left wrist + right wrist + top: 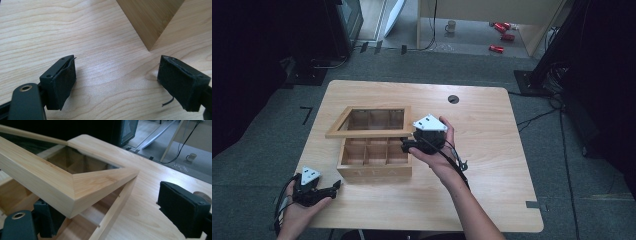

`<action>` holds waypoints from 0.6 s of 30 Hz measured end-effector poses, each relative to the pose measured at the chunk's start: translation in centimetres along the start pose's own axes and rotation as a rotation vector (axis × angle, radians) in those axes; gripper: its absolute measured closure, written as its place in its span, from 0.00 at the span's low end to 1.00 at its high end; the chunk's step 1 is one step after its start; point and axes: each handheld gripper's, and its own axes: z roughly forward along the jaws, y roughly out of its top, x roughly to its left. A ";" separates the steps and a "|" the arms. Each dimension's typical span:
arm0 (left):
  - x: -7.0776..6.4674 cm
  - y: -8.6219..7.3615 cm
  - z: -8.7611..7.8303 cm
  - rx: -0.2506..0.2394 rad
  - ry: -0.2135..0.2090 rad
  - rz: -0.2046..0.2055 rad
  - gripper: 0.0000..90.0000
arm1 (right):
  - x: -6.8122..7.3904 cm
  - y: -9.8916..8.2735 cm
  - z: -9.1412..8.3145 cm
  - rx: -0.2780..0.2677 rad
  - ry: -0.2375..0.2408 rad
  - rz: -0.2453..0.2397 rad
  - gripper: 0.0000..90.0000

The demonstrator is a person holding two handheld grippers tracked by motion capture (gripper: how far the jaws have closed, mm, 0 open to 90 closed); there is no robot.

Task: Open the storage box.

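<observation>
A wooden tea box point(374, 172) with several compartments stands left of the table's middle. Its window-framed lid point(369, 133) is raised partway, tilted over the box. My right gripper point(408, 146) is at the lid's front right corner, jaws wide apart. In the right gripper view the lid corner point(75, 187) lies over the left jaw while the right pad point(182, 207) stands clear above the tabletop; the box wall point(120, 200) runs below. My left gripper point(337, 186) rests low near the table's front left, open, with bare wood between its jaws point(117, 82) and the box corner point(150, 22) just ahead.
The light wooden table point(492, 165) has a round cable hole point(453, 99) at the back. Its front edge lies close under the left hand. On the floor beyond are a mug point(451, 26), red objects point(502, 36) and dark equipment stands.
</observation>
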 end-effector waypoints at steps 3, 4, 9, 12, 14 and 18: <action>-0.1 -0.1 0.0 -0.007 0.001 0.002 0.17 | -0.4 0.7 0.2 -0.010 -0.005 0.011 0.14; -0.1 -0.1 0.0 -0.007 0.001 0.002 0.17 | -0.5 0.9 0.3 -0.011 -0.003 0.017 0.14; -0.1 -0.1 0.1 -0.008 0.000 0.000 0.17 | -1.2 1.6 1.0 -0.027 0.013 0.024 0.14; -0.1 -0.1 0.0 -0.005 -0.001 0.003 0.17 | -1.7 2.1 1.4 -0.053 0.030 0.025 0.14; -0.1 -0.1 0.0 -0.005 -0.002 0.003 0.17 | -1.9 2.3 1.5 -0.061 0.038 0.028 0.14; -0.1 0.0 0.1 -0.004 -0.002 0.000 0.17 | -2.4 3.0 2.6 -0.036 0.047 0.007 0.14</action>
